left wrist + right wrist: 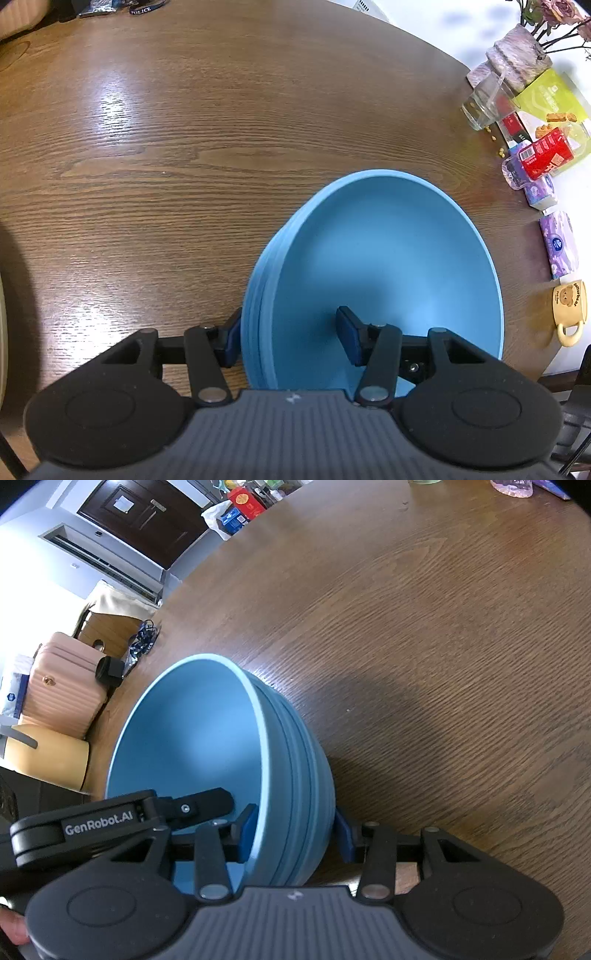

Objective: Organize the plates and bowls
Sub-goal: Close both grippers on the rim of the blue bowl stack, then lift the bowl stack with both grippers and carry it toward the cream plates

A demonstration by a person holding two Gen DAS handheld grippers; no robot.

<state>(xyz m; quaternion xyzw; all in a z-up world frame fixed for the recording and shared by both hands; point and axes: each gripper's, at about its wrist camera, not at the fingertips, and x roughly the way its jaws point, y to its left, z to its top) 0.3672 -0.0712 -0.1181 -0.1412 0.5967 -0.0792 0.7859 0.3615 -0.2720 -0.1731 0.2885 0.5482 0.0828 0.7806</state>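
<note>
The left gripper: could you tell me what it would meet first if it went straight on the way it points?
The left gripper straddles the wall of the stacked blue bowls, so the rim would likely reach its palm first; beyond lies the wooden table.

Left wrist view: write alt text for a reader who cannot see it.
A stack of blue bowls stands on a wooden table, its rim between the left gripper fingers, one pad outside and one inside. A glass, snack packets and a yellow mug line the table's right edge.
</note>
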